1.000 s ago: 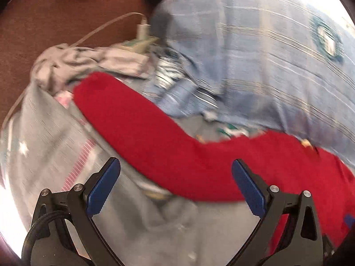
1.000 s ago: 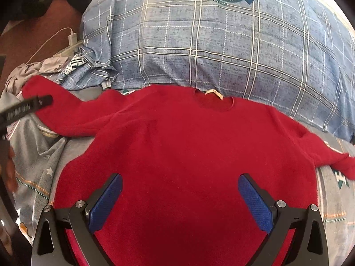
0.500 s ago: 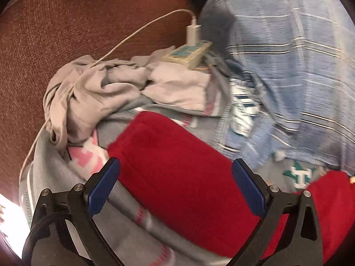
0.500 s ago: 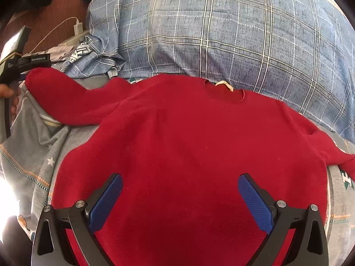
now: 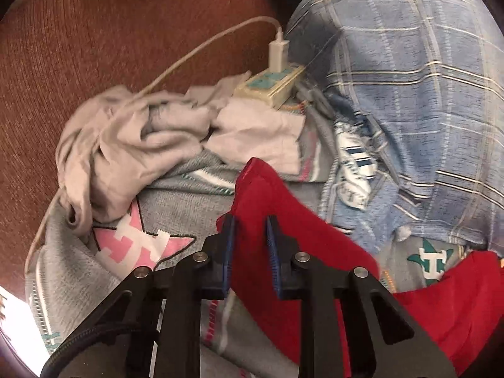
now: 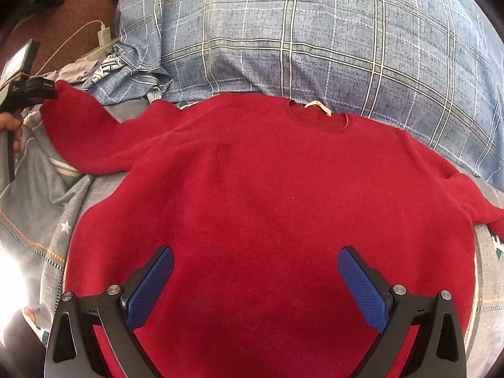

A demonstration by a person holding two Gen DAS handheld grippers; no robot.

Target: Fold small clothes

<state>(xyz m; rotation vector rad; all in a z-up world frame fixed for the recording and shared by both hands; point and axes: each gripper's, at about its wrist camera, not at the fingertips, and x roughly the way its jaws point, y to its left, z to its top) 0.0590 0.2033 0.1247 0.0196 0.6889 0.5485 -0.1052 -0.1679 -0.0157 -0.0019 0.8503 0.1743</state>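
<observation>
On my far left, against the brown ribbed fabric surface (image 5: 94, 47), lies a crumpled pale grey garment (image 5: 126, 138) with a white charging cable (image 5: 195, 53) running across it to a cream and green power strip (image 5: 271, 85). Just right of that heap is where my left gripper (image 5: 249, 245) works. Its blue-padded fingers (image 5: 227, 249) are closing on the cuff end of the red knitted sweater's left sleeve (image 5: 261, 198), with the red cloth plainly between them and bunching up above the tips. In the right wrist view the same gripper (image 6: 34, 89) sits at the tip of that sleeve (image 6: 85, 132), beside my bare hand (image 6: 12, 126).

The red knitted sweater (image 6: 267, 195) lies face up and spread flat on a grey patterned blanket (image 6: 37, 189) over the bed, collar with its small cream label (image 6: 316, 105) pointing away from me toward the blue checked quilt (image 6: 315, 37). The left sleeve's long axis runs from the cuff down and right toward the shoulder, so I judge the coming move to be carrying that cuff rightward across the chest, along the sleeve's own line.

Farther right, my right gripper (image 6: 255, 286) hovers over the lower body of the sweater, its fingers (image 6: 362, 289) spread wide and holding nothing, cloth showing between them. The right sleeve (image 6: 472, 195) trails off toward the far right edge, nearer this gripper than the left one, and is not yet folded.
</observation>
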